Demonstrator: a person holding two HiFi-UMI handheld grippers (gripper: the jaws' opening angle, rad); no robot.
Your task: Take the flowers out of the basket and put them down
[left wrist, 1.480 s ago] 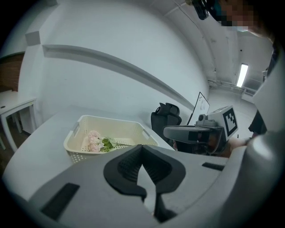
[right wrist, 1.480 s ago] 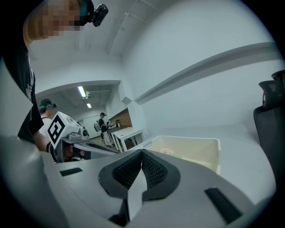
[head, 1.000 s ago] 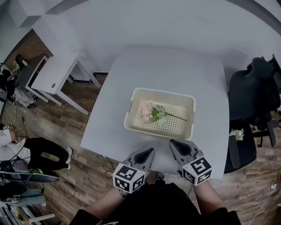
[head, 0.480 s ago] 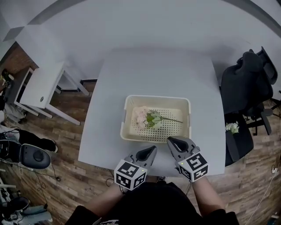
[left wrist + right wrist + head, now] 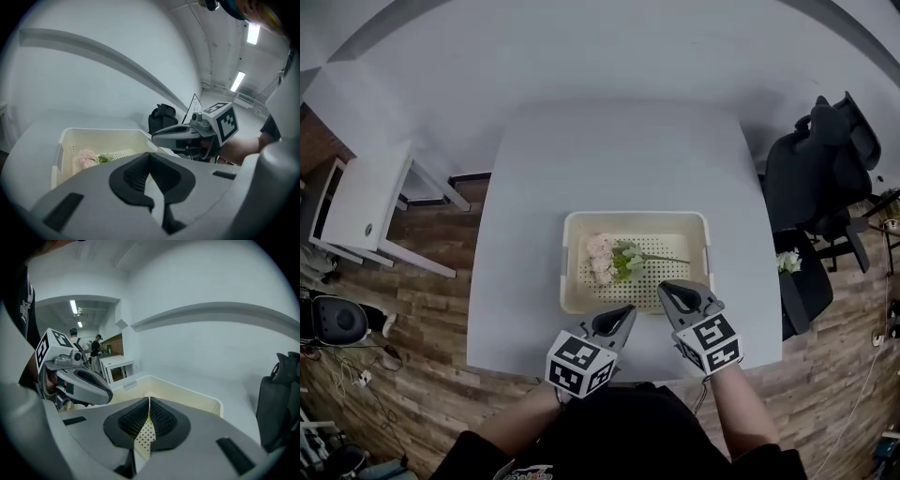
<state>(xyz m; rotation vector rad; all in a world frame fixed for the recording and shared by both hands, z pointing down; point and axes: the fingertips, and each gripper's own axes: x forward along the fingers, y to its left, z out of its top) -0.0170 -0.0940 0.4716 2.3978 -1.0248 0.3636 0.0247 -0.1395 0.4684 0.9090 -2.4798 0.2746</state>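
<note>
The flowers point(image 5: 607, 259) lie in the basket point(image 5: 635, 217) near the desk's point(image 5: 619, 159) front edge. They look light and fragile; the thin stem point(image 5: 666, 257) seems best to pinch. The left gripper point(image 5: 625, 312) and right gripper point(image 5: 667, 289) have fingers closed, empty.

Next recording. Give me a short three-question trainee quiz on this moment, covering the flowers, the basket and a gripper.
1. True or false: the pink artificial flowers with green leaves lie inside the cream perforated plastic basket.
2. Multiple choice: the right gripper is A) shut and empty, B) shut on the flower stem, C) wide open.
3. Fill in: the blooms lie toward the basket's ____ end (the person's left or right).
Key: 1 true; 2 A; 3 left.
</note>
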